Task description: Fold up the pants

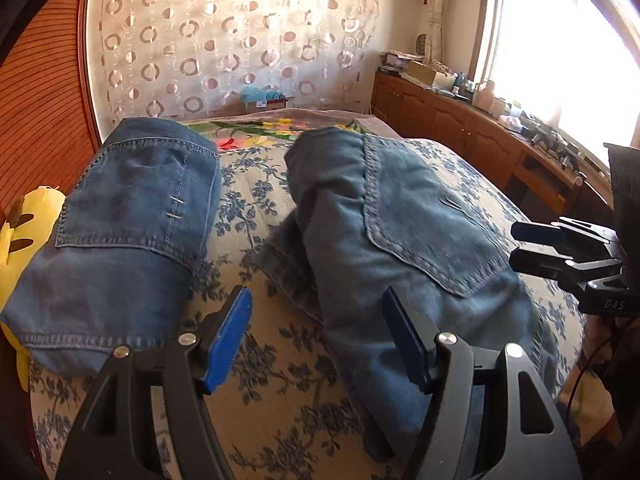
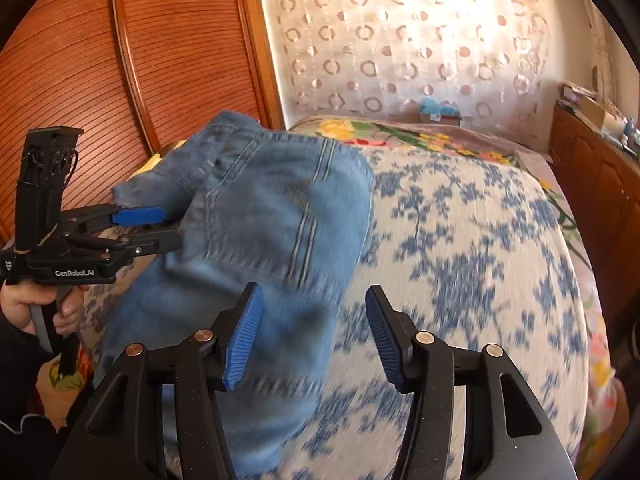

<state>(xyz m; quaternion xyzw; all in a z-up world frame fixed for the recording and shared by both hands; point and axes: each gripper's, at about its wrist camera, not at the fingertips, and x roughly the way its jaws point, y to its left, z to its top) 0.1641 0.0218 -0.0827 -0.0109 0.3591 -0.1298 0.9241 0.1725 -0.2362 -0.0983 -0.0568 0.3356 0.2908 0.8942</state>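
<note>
In the left wrist view two bundles of blue denim lie on the bed. A neatly folded pair [image 1: 128,220] is at the left, pocket up. A looser folded pair of pants [image 1: 400,232] is at the right. My left gripper [image 1: 316,340] is open over the gap between them, its right finger [image 1: 404,344] above the looser pair's near edge. My right gripper [image 1: 520,246] shows at the right edge beside that pair. In the right wrist view the right gripper [image 2: 314,336] is open, with the pants [image 2: 260,240] under its left finger and nothing pinched. The left gripper [image 2: 160,228] stands open at their left side.
A floral blue-and-cream bedspread [image 1: 280,380] covers the bed. A yellow plush toy [image 1: 24,232] lies at its left edge by the slatted wooden door [image 2: 120,60]. A wooden cabinet [image 1: 460,132] with clutter runs along the right under the window. A hand [image 2: 24,304] holds the left gripper's handle.
</note>
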